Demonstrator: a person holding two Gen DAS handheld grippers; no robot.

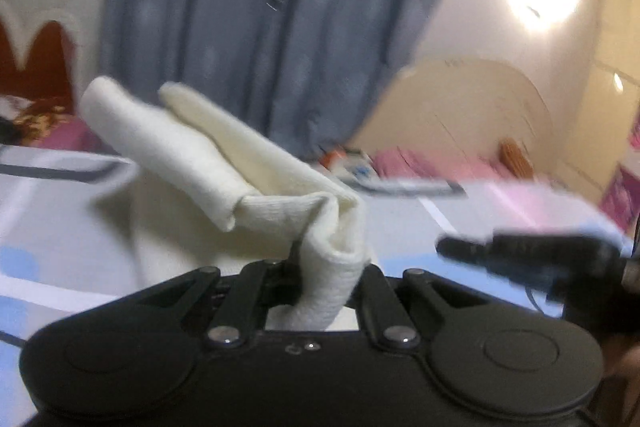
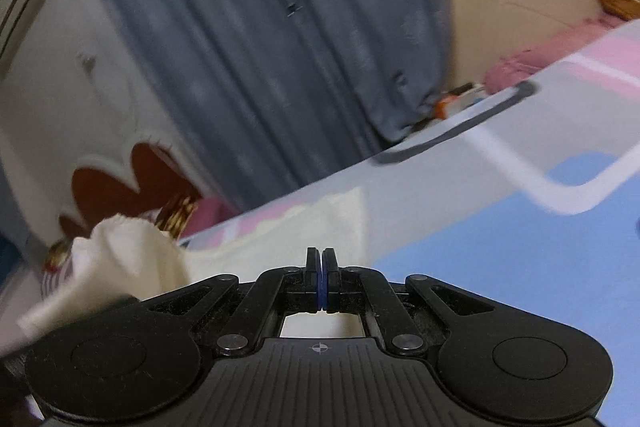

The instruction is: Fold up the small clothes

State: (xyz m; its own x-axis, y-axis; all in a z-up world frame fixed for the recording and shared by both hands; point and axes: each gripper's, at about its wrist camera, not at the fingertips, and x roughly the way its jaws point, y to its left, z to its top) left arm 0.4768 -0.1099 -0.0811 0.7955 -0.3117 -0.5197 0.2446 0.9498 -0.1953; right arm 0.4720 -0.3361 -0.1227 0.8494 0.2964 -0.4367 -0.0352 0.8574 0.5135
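A small cream knit garment [image 1: 224, 167] hangs bunched and lifted above the bed sheet, and my left gripper [image 1: 320, 267] is shut on a fold of it. The cloth covers the fingertips, and one tube-like end sticks up to the left. The rest of the garment lies on the sheet below. My right gripper [image 2: 322, 279] is shut, its blue pads pressed together with nothing between them. It appears as a blurred black shape [image 1: 520, 255] at the right of the left wrist view. The lifted cream garment [image 2: 120, 259] sits to its left in the right wrist view.
The work surface is a pastel sheet [image 2: 500, 259] with blue, pink and white patches and a grey line. Behind it hang a blue curtain [image 1: 272, 27], a cream headboard [image 1: 472, 107] and pink bedding [image 1: 420, 163]. A brown and white cushion [image 2: 132, 179] stands at the left.
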